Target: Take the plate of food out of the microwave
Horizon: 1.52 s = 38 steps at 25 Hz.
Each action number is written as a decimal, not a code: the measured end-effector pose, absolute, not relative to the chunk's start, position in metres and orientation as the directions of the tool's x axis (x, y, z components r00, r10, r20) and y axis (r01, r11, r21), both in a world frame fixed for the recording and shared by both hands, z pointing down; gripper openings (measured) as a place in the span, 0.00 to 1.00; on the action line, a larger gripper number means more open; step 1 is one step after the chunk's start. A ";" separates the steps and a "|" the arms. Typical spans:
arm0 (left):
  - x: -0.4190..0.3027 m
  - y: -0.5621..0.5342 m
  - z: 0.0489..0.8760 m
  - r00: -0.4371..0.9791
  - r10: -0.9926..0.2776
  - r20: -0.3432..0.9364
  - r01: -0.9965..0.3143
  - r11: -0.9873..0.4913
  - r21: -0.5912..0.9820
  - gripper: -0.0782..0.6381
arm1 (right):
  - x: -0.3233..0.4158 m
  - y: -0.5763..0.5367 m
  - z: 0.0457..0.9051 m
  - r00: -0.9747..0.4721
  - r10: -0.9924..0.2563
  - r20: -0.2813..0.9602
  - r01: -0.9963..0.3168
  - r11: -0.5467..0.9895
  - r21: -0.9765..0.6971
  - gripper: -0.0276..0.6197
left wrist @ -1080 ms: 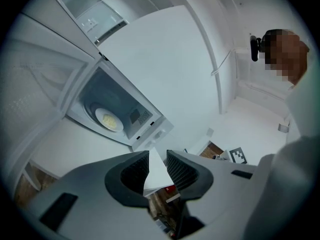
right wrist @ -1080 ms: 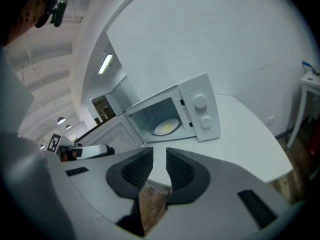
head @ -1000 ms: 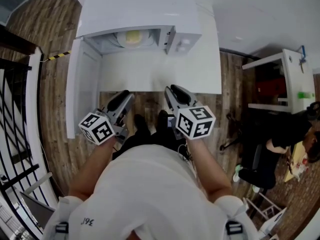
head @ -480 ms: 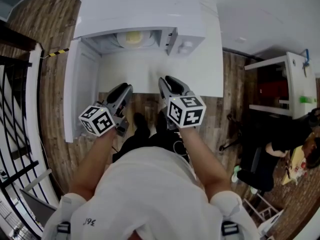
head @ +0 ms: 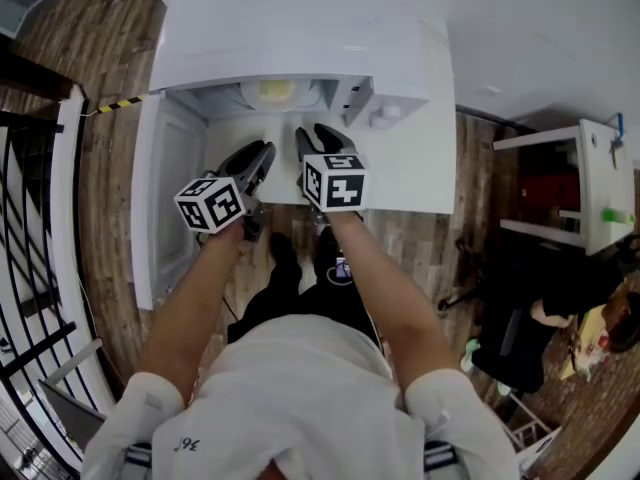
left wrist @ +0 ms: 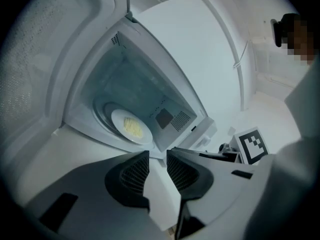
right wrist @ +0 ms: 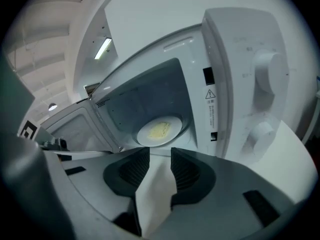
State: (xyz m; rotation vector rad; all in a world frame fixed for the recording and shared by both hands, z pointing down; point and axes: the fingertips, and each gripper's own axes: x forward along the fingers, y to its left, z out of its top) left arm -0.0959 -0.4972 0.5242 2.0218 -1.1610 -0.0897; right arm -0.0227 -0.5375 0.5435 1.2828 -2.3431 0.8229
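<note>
The microwave (head: 290,28) is a white, box-shaped unit with a smooth casing, standing on a smooth white bench (head: 410,168) above a wood-plank floor (head: 110,118). Its door (head: 170,198) is a flat white panel swung fully open to the left. The control panel on the right of the cavity carries two round knobs (right wrist: 267,81), one above the other. Inside the cavity, a round white plate (right wrist: 142,134) lies flat on the circular turntable (left wrist: 102,119). A low, pale yellow portion of food (right wrist: 159,130) sits at the middle of the plate. The left tongs (left wrist: 157,154) are held over the bench in front of the open cavity, with dark, ribbed pads on the inner faces of the jaws. Their jaws stand a narrow gap apart, with nothing between them and no contact with the plate. The right tongs (right wrist: 160,151) are just beside the left tongs, closer to the cavity mouth and pointed at the plate. Their jaws are opening, stand slightly apart, and have nothing between them. Each of the tongs carries a cube (head: 333,180) with black and white square markers.
</note>
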 end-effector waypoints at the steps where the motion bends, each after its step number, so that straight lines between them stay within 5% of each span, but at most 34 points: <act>1: -0.101 -0.504 0.526 0.568 -0.763 0.309 -0.707 -0.261 0.657 0.24 | -0.026 -0.545 0.545 -0.528 -0.648 0.549 -0.849 0.414 -0.327 0.22; 14: -0.141 -0.560 0.541 0.488 -0.796 0.357 -0.762 -0.189 0.619 0.24 | -0.049 -0.605 0.565 -0.456 -0.661 0.596 -0.889 0.304 -0.343 0.36; 26: -0.145 -0.569 0.557 0.504 -0.767 0.396 -0.758 -0.174 0.628 0.24 | -0.050 -0.622 0.582 -0.425 -0.608 0.671 -0.901 0.213 -0.378 0.36; 38: -0.144 -0.567 0.569 0.548 -0.756 0.357 -0.681 -0.156 0.715 0.24 | -0.038 -0.616 0.572 -0.450 -0.596 0.665 -0.885 0.201 -0.419 0.23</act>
